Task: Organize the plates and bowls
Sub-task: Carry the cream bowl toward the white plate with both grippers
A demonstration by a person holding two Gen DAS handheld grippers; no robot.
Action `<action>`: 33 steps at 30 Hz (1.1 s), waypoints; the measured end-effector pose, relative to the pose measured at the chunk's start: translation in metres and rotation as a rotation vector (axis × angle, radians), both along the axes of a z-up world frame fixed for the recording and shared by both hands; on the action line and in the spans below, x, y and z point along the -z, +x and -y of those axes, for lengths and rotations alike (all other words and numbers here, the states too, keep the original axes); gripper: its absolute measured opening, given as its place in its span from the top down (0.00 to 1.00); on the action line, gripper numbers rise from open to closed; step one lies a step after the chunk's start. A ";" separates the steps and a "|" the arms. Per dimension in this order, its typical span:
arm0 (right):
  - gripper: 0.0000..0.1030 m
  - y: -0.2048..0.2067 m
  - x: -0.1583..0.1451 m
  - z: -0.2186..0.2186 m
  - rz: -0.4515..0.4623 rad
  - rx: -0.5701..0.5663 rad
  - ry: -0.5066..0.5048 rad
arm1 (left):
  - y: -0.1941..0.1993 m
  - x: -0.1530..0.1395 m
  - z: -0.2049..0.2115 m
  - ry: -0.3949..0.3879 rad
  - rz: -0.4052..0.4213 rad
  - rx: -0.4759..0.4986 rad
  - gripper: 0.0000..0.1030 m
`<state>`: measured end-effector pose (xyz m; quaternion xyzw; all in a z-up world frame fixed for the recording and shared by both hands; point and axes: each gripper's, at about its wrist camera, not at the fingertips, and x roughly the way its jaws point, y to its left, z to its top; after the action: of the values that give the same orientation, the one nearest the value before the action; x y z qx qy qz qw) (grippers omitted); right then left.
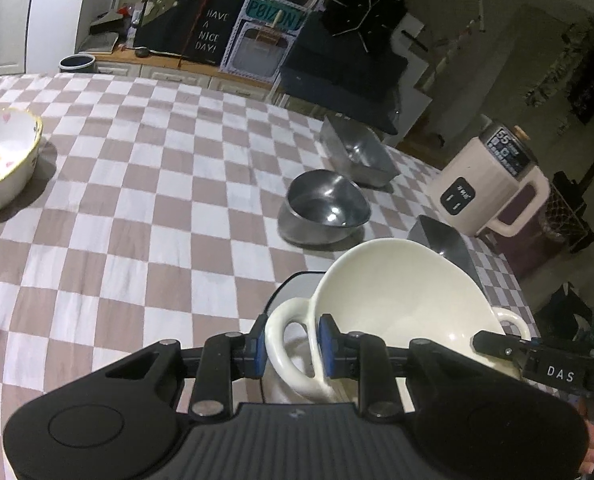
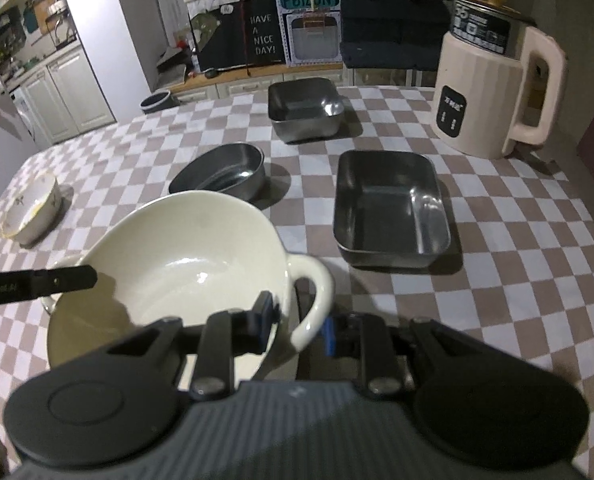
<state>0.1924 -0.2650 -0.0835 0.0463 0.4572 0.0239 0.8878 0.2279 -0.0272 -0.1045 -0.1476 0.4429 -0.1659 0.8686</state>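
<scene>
A cream two-handled bowl [image 1: 401, 296] [image 2: 177, 256] is held tilted above the checkered table [image 1: 137, 200]. My left gripper [image 1: 293, 344] is shut on its left handle [image 1: 285, 340]. My right gripper [image 2: 297, 326] is shut on its right handle [image 2: 313, 304]. A round steel bowl [image 1: 323, 208] [image 2: 223, 172] sits beyond it. Two square steel trays [image 2: 389, 208] [image 2: 305, 108] lie further right and back. A floral white bowl [image 1: 1, 160] [image 2: 33, 208] sits at the far left.
A cream electric kettle [image 2: 493, 84] [image 1: 493, 176] stands at the table's right back corner. A flat dark-rimmed plate [image 1: 297, 292] lies under the cream bowl. Cabinets, a sign and a dark bin [image 2: 157, 102] stand beyond the table's far edge.
</scene>
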 end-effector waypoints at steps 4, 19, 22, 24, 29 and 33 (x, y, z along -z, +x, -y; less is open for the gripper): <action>0.71 0.005 0.007 -0.007 -0.012 -0.017 -0.031 | 0.004 0.010 -0.006 -0.006 -0.018 -0.003 0.73; 0.71 0.016 0.021 -0.019 -0.064 -0.051 -0.087 | 0.008 0.035 -0.011 -0.003 -0.063 0.000 0.70; 0.70 0.016 0.021 -0.022 -0.058 -0.058 -0.105 | 0.008 0.036 -0.010 0.006 -0.063 0.002 0.70; 0.70 0.017 0.020 -0.022 -0.061 -0.055 -0.107 | 0.008 0.036 -0.009 0.012 -0.064 0.008 0.69; 0.70 0.018 0.021 -0.022 -0.067 -0.050 -0.110 | 0.008 0.038 -0.007 0.022 -0.078 0.015 0.68; 0.70 0.017 0.021 -0.020 -0.076 -0.038 -0.098 | 0.009 0.040 -0.006 0.026 -0.094 0.017 0.68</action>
<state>0.2098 -0.2448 -0.1049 -0.0053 0.4920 0.0167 0.8704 0.2370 -0.0213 -0.1440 -0.1402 0.4865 -0.1605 0.8473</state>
